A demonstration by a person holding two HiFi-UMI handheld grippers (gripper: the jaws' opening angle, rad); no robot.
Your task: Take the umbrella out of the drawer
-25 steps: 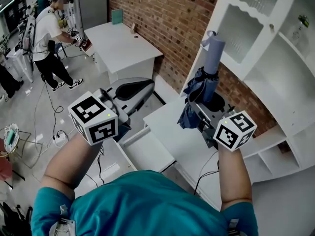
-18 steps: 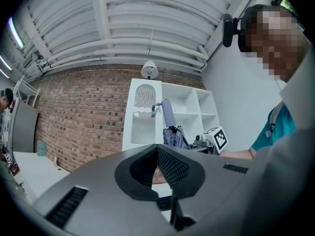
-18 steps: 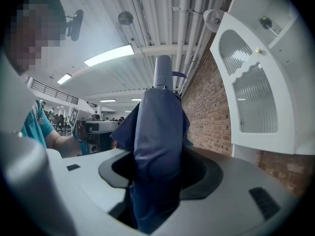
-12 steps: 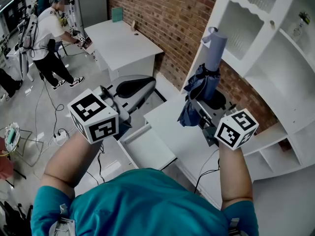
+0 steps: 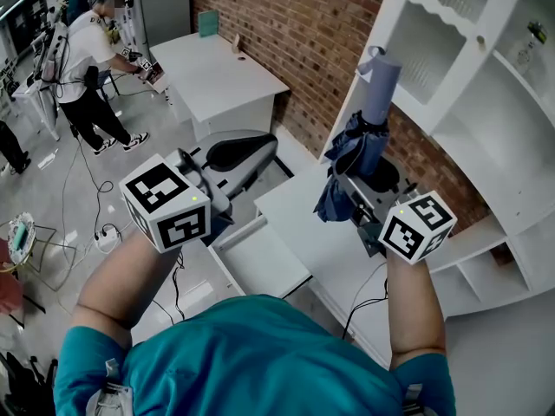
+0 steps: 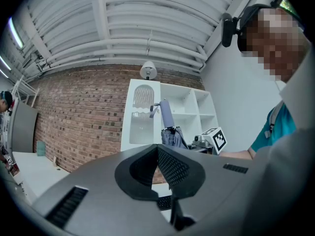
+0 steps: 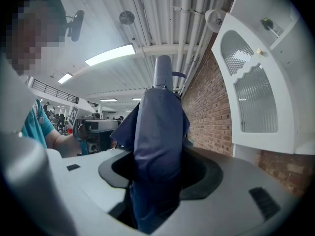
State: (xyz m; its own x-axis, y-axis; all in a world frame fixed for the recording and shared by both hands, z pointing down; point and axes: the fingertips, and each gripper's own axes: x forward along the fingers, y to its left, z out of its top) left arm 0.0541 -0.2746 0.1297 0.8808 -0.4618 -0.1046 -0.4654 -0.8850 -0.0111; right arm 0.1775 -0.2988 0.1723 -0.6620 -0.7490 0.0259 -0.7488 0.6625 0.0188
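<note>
Left gripper (image 5: 212,208) is empty with its fingers closed, while the right gripper (image 5: 354,199) has its fingers clamped on the folded umbrella (image 5: 368,120), upright and clear of the open drawer (image 5: 260,263). That floppy navy fabric bunched round the shaft looks slippery, so it could slide if the squeeze eases. The smooth cylindrical handle sits close to the hard white cabinet (image 5: 451,76) behind it, so a careless swing might clip it.

brick wall (image 5: 295,33) | white shelf unit (image 5: 490,141) | white table (image 5: 217,76) | grey floor (image 5: 52,199)
</note>
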